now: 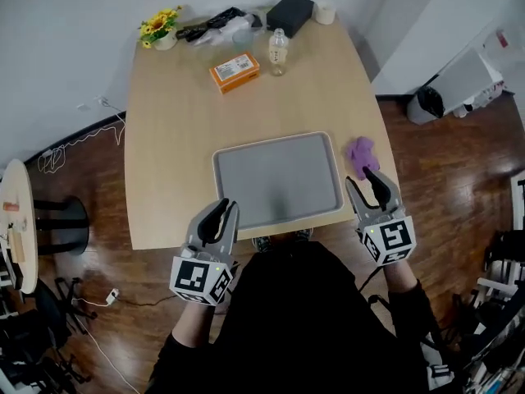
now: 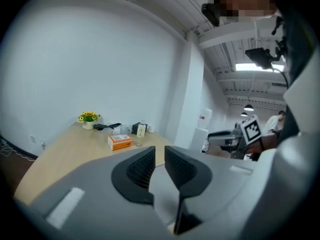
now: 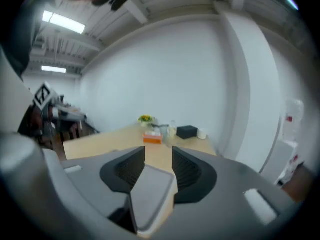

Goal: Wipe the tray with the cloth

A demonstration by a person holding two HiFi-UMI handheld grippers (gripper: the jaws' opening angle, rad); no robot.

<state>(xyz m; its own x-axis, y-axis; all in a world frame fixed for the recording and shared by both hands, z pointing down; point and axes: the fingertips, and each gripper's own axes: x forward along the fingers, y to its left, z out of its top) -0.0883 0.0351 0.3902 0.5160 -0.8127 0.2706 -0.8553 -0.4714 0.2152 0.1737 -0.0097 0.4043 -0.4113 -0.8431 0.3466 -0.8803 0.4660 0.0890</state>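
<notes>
I see the grey tray [image 1: 279, 179] mid-worktop [image 1: 164, 138], with the purple cloth [image 1: 361, 154] crumpled just off its right edge. My left tool [image 1: 228, 205] sits at the tray's near-left corner, jaws closed and empty. My right tool [image 1: 359, 177], at the near-right corner just short of the cloth, is partly spread and empty; an orange box [image 1: 235, 72] and a bottle [image 1: 278, 52] stand well beyond the tray.

Head view's bright and even, barely any shadows, just some glossy glare on the wood floor [image 1: 152, 261] left of the fingers [image 1: 215, 220]. Both gripper views are heavy fisheye, with dark corners and bent walls. Up close the fingers look mushy and out of focus; the table [image 2: 70, 144] beyond them is crisper. Ceiling strip lights [image 3: 62, 21] above-left of the fingers blow out.
</notes>
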